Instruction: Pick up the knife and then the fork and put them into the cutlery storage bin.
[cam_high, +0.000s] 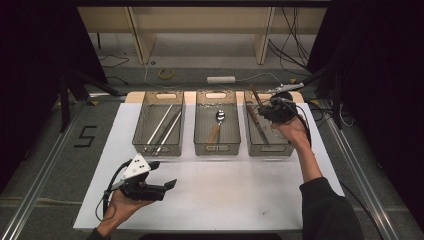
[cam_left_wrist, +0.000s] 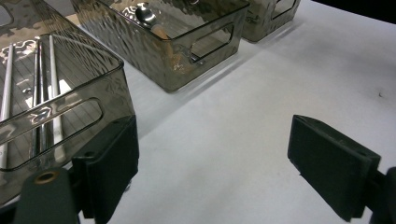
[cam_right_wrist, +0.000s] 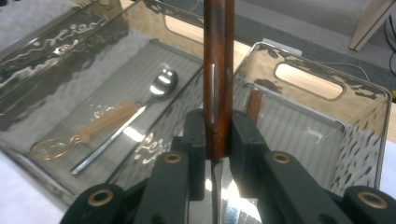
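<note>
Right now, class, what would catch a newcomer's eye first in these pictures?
Three smoky clear bins stand in a row at the back of the white table. Over the right bin, the right gripper clamps a wooden-handled knife. The middle bin holds a spoon.

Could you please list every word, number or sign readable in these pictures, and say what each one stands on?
"5": black tape strokes forming a digit on the grey floor left of the white table top.
Pale curly marks on the smoky transparent plastic bins: reflections or embossing, not legible as text.
Nothing else readable.
</note>
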